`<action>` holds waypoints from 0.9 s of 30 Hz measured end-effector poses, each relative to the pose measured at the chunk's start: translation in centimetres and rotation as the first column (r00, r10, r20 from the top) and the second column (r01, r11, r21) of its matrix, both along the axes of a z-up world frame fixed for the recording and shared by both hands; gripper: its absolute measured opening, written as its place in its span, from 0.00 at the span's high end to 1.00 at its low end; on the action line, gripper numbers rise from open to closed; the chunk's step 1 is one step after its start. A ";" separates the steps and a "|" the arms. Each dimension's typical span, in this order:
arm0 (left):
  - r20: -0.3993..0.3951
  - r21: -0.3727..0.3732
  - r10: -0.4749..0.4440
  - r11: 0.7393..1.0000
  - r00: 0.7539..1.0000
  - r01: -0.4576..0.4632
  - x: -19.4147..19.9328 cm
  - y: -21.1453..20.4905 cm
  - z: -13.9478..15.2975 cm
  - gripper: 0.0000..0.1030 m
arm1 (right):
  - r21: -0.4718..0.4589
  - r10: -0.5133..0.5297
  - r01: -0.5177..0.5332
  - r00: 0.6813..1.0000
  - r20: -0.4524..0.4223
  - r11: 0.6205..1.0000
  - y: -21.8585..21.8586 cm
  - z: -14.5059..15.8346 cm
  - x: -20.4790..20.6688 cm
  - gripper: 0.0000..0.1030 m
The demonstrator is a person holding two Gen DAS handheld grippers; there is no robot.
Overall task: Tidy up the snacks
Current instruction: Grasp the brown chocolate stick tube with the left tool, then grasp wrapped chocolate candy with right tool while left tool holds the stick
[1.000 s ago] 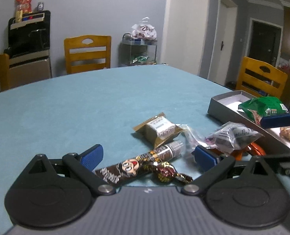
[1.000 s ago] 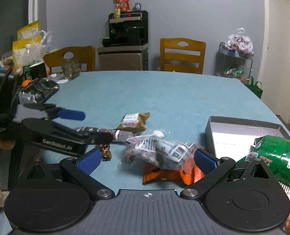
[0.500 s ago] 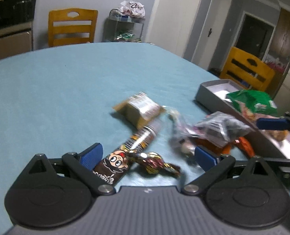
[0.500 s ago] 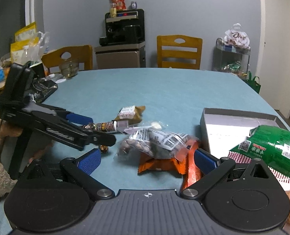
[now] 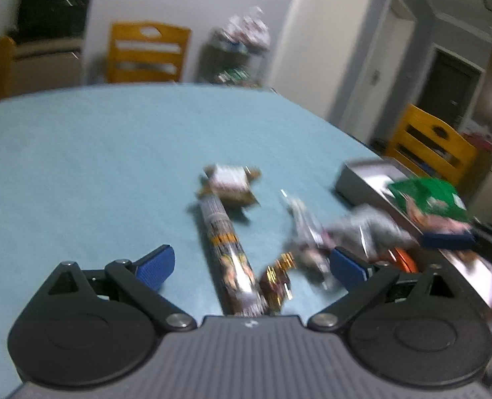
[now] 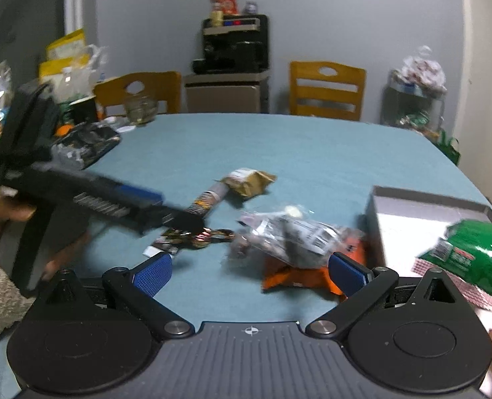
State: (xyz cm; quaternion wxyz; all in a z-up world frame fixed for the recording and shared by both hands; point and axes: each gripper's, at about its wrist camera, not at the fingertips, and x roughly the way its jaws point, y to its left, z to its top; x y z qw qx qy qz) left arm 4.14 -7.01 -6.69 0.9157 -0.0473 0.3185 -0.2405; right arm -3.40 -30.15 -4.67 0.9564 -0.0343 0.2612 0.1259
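Both tongs are spread wide: the left tongs (image 5: 251, 267) straddle the long snack stick (image 5: 227, 249) on the teal worktop (image 5: 79, 166), and the right tongs (image 6: 249, 269) hover before the clear nut bag (image 6: 292, 236). The step looks like picking up the stick; next, pinch it and carry it to the grey box (image 6: 422, 212) right of the stick.

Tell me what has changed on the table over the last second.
The left tool has swung in over the long chocolate snack stick, which now runs straight up between its open fingers, the foil candy beside it. Nothing is gripped yet. The right tool stays open near the clear bag and orange packet. The green bag remains in the grey box.
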 end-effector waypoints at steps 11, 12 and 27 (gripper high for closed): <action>-0.006 0.127 0.168 0.978 0.986 -0.166 2.0 -2.6 -0.6 0.24 | -0.025 0.005 -0.005 1.000 0.009 1.000 0.8 0.2 -0.9 0.02; -0.009 0.137 0.173 0.976 0.985 -0.171 2.3 -2.8 -0.8 0.28 | -0.026 0.006 -0.006 1.000 0.010 1.000 0.7 0.1 -1.0 0.02; -0.016 0.128 0.173 0.977 0.985 -0.170 2.7 -3.0 -1.9 0.80 | -0.012 0.092 -0.092 0.995 -0.025 0.996 3.3 0.0 -0.7 0.23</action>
